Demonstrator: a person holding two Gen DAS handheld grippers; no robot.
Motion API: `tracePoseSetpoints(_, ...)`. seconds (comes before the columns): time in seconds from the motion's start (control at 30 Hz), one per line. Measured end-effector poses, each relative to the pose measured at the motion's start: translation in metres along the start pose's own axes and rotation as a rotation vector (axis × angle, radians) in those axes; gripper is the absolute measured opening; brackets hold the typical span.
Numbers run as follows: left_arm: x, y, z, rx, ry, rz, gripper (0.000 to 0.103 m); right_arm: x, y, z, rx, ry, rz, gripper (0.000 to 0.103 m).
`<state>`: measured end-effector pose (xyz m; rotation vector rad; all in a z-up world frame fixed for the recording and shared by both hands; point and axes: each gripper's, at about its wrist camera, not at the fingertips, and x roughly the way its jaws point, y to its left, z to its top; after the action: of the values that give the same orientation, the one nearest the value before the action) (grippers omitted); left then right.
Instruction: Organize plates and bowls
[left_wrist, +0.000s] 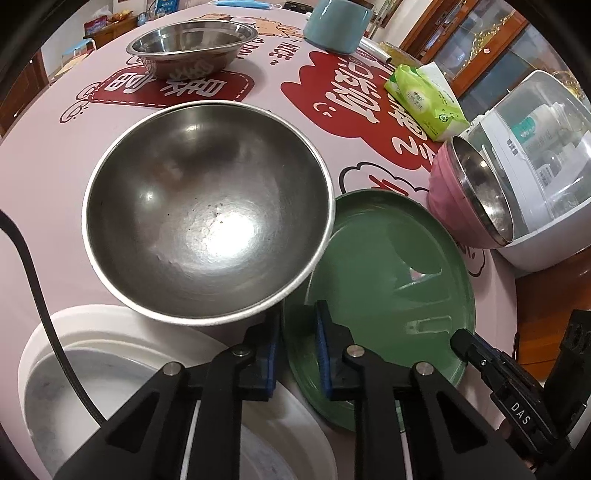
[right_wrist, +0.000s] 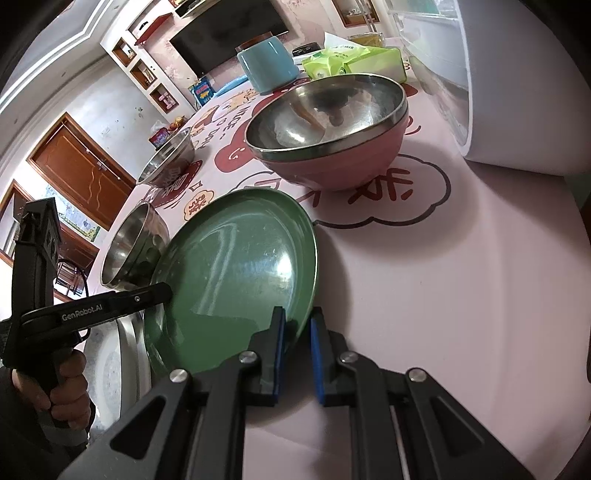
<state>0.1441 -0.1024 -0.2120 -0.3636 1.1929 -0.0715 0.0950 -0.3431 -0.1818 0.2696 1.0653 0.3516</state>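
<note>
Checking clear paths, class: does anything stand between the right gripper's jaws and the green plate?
Nothing visible: the right gripper, jaws shut, grips the green plate by its rim. A steel bowl overlaps the opposite edge.

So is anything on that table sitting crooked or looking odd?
Yes. The green plate is tipped up rather than lying flat: the right gripper pinches its rim, and its far edge leans against the steel bowl, whose rim the left gripper grips. Nothing looks spilled or broken.
</note>
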Motion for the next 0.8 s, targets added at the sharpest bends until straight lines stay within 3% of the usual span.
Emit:
tracePoseSetpoints(0.33, -0.007, -0.011, -0.005, 0.037, 0.005, -0.024, 0.015, -0.021, -0.001, -0.002, 0.030, -0.045, -0.021, 0.012)
tracePoseSetpoints(0.8, -0.060, -0.020, -0.019, 0.096, -0.082, -0.053, 0.015, -0.063, 0.020, -0.009, -0.011, -0.136, -0.038, 0.012)
